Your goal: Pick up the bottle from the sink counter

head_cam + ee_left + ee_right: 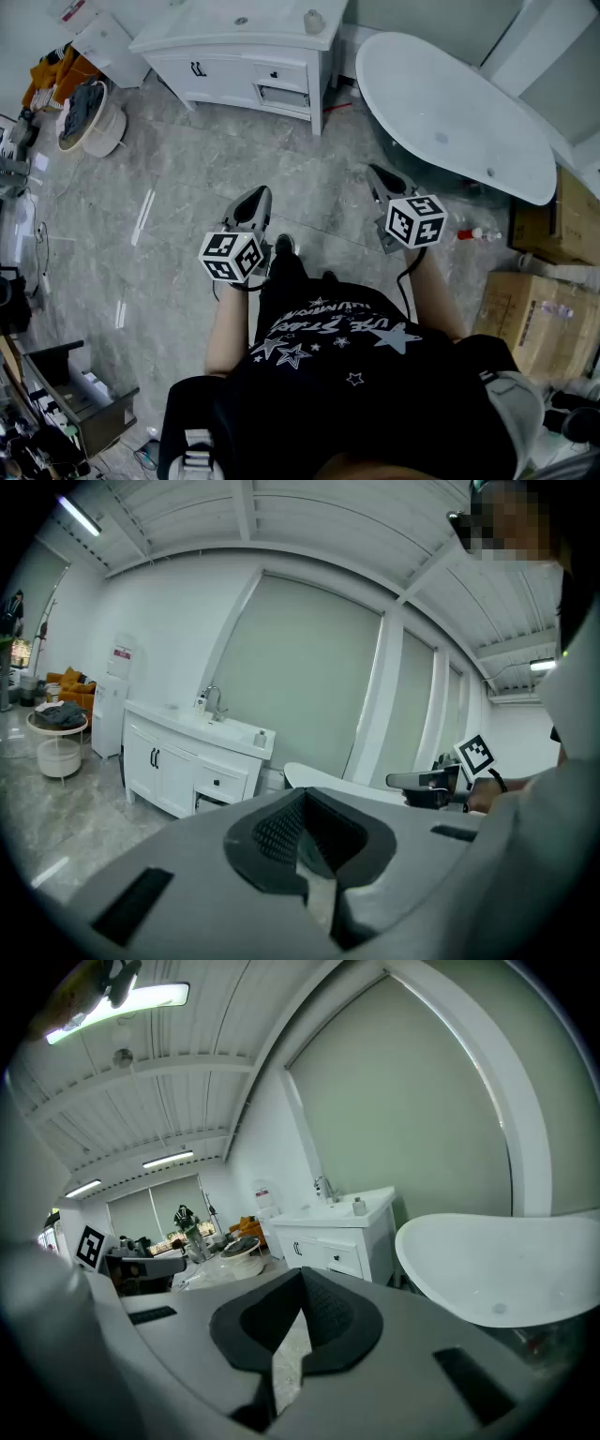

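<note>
The bottle (313, 21) is small and pale and stands upright on the right end of the white sink counter (216, 36), far ahead of me across the floor. It also shows in the left gripper view as the bottle (261, 738) and in the right gripper view as the bottle (358, 1207), next to the faucet. My left gripper (253, 204) and right gripper (379, 178) hang at waist height over the grey floor, well short of the counter. Both are shut with nothing between the jaws, as the left gripper (300, 841) and right gripper (298, 1312) show in their own views.
A white bathtub (450, 112) lies to the right of the counter. Cardboard boxes (539, 319) stack at the right, with a small red-capped bottle (478, 234) on the floor near them. A round stand with clothes (89, 117) sits at left, a black rack (75, 403) at lower left.
</note>
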### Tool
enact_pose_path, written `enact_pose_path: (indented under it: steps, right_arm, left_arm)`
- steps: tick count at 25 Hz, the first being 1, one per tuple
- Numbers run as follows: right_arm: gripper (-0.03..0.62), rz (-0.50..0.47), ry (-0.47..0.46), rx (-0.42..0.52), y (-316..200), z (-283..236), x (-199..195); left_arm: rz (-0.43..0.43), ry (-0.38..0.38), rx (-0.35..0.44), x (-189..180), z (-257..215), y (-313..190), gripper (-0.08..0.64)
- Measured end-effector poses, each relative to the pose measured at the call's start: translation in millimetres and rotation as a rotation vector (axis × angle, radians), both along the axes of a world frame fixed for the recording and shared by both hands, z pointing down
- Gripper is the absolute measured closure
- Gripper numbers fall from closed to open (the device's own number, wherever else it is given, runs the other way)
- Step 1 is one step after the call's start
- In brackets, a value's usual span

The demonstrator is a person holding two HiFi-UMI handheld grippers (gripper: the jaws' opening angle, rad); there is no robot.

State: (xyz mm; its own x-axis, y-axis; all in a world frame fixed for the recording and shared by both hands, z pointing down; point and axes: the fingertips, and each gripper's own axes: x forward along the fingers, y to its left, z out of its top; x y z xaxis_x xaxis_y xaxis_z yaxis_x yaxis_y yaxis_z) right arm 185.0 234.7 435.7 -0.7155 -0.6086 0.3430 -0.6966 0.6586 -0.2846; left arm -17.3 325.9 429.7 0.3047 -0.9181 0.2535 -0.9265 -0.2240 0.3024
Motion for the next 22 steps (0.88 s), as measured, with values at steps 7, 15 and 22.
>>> enact_pose_path:
  steps: [7,15,22]
  right_arm:
    - [0.586,-0.007,0.004,-0.001,2.8,2.7,4.6]
    - [0.586,-0.023,-0.004,0.008,11.7,5.0,6.8]
    - [0.586,-0.031,-0.016,0.054,14.0,-3.6,-3.5]
  left_arm:
    - [0.011,-0.023,0.013,8.0,-3.9,-4.1,0.551]
    - [-0.026,-0.044,0.006,14.4,-0.2,4.6,0.551]
    - [-0.084,-0.051,0.01,6.8,-3.4,10.5,0.551]
